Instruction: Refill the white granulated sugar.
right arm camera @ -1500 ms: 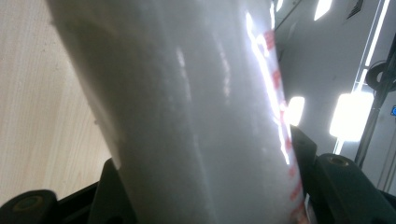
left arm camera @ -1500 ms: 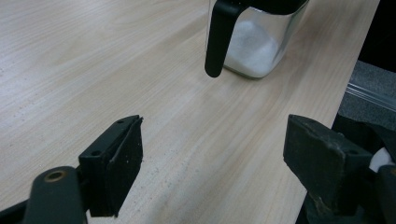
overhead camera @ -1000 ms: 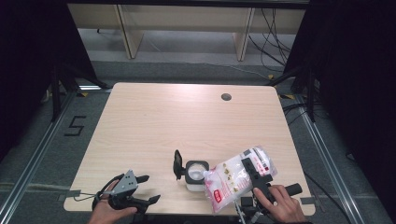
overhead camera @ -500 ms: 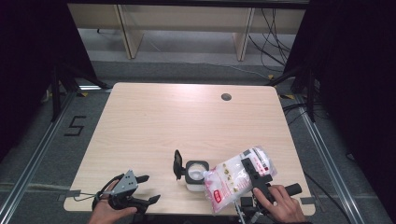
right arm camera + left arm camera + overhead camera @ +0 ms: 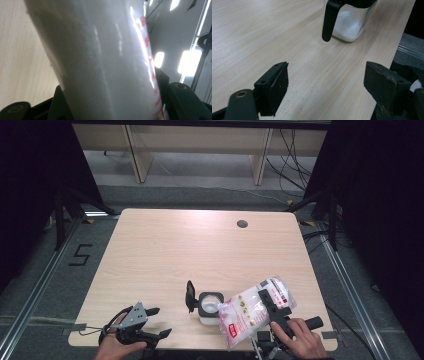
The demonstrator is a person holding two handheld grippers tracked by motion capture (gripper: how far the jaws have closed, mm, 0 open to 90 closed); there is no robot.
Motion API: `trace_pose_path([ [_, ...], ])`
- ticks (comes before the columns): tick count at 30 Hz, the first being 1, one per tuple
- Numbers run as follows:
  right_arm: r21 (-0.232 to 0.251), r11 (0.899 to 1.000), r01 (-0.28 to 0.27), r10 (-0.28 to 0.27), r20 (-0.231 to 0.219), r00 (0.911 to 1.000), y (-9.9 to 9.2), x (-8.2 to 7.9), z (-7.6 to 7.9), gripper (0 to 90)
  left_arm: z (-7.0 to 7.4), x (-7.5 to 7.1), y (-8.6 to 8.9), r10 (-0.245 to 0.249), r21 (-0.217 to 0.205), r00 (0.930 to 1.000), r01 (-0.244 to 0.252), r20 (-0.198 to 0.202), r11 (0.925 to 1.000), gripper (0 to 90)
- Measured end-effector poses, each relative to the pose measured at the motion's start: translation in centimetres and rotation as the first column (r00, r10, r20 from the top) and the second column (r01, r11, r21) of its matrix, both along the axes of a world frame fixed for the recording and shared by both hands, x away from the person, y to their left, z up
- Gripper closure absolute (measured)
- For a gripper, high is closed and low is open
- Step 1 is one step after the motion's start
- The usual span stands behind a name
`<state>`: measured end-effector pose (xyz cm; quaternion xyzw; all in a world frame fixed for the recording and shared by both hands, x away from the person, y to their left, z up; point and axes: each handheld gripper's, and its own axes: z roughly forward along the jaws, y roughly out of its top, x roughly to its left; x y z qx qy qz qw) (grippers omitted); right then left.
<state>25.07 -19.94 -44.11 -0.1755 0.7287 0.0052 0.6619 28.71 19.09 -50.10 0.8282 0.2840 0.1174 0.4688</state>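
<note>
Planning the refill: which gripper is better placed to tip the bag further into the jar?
Right. The right gripper grips the bag at the jar; the left gripper is open, apart.

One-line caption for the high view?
Right gripper tilts a clear, red-printed plastic bag of white granules over an open black-lidded jar.

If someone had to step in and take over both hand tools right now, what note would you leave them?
Right gripper: shut on the bag of white granules, held tilted with its low end over the open jar.
Left gripper: open, holding nothing, resting near the table's front left edge, jaws pointing toward the jar.
Jar: stands near the front edge, black flip lid swung up on its left side, some white granules already inside.
Done: lid open, bag brought to the jar's mouth.
Left: probably finish pouring, set the bag down, close the lid. Whether granules are flowing at this instant I cannot tell.
</note>
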Motion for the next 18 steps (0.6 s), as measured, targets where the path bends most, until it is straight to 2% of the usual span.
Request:
trace_pose_path([
  [1, 0.026, 1.0, 0.0, 0.0, 0.002, 1.0, -0.03, 0.01, -0.21, 48.5, 0.03, -0.02, 0.02, 0.003, 0.001, 1.0, -0.003, -0.004, 1.0, 19.5],
  [2, 0.028, 1.0, 0.004, -0.004, 0.003, 1.0, -0.03, -0.04, -0.24, 48.5, 0.06, -0.01, 0.03, 0.005, 0.001, 1.0, -0.005, -0.004, 1.0, 19.5],
  [3, 0.043, 0.999, 0.017, -0.017, -0.006, 0.9998, -0.08, -0.11, -0.38, 48.5, 0.1, 0.16, 0.12, -0.008, 0.016, 0.9999, 0.008, 0.013, 0.9998, 19.5],
  [4, 0.034, 0.999, 0.011, -0.011, -0.003, 0.9999, -0.1, -0.09, -0.31, 48.5, 0.04, 0.01, 0.04, 0.008, 0.008, 1.0, -0.008, -0.002, 0.9999, 19.5],
  [5, 0.019, 1.0, 0.006, -0.006, 0.002, 1.0, -0.05, -0.08, -0.21, 48.5, 0.02, 0.03, 0.05, 0.002, 0.01, 1.0, -0.002, 0.003, 1.0, 19.5],
  [6, 0.035, 0.999, 0.019, -0.019, -0.004, 0.9998, -0.1, -0.14, -0.35, 48.5, 0.02, 0.01, 0.03, 0.001, 0.005, 1.0, -0.001, 0.002, 1.0, 19.5],
  [7, 0.016, 1.0, 0.008, -0.008, 0.004, 1.0, -0.03, -0.11, -0.2, 48.5, 0.06, -0.01, 0.04, 0.004, 0.004, 1.0, -0.004, -0.003, 1.0, 19.5],
  [8, 0.014, 1.0, 0.008, -0.008, 0.004, 1.0, -0.03, -0.1, -0.16, 48.5, 0.07, 0.05, 0.03, 0.001, 0.002, 1.0, -0.001, -0.001, 1.0, 19.5],
  [9, 0.013, 1.0, 0.009, -0.009, 0.003, 1.0, -0.03, -0.1, -0.12, 48.5, 0.09, 0.17, 0.11, -0.008, 0.017, 0.9999, 0.008, 0.012, 0.9998, 19.5],
  [10, 0.047, 0.999, 0.023, -0.023, -0.006, 0.9997, -0.1, -0.17, -0.3, 48.5, -0.03, 0.01, -0.08, 0.009, -0.008, 1.0, -0.009, -0.003, 0.9999, 19.5],
  [12, 0.013, 1.0, 0.012, -0.012, 0.003, 0.9999, -0.01, -0.13, -0.02, 48.6, 0.03, 0.05, 0.05, 0.002, 0.01, 1.0, -0.002, 0.004, 0.9999, 19.5],
  [13, 0.013, 1.0, 0.006, -0.006, 0.008, 0.9999, 0.0, -0.14, 0.0, 48.6, 0.05, 0.0, 0.01, 0.006, -0.001, 1.0, -0.006, -0.005, 1.0, 19.5],
  [15, 0.009, 1.0, 0.007, -0.007, 0.006, 1.0, 0.03, -0.14, 0.03, 48.6, 0.1, 0.16, 0.1, -0.008, 0.016, 0.9999, 0.007, 0.011, 0.9998, 19.5],
  [16, -0.003, 1.0, -0.003, 0.003, 0.01, 0.9999, 0.07, -0.09, 0.12, 48.6, -0.02, 0.02, -0.04, 0.006, -0.002, 1.0, -0.006, -0.001, 1.0, 19.5],
  [18, 0.02, 1.0, 0.008, -0.008, 0.005, 1.0, 0.03, -0.12, -0.05, 48.6, 0.01, 0.04, 0.03, 0.001, 0.007, 1.0, -0.001, 0.003, 1.0, 19.5],
])
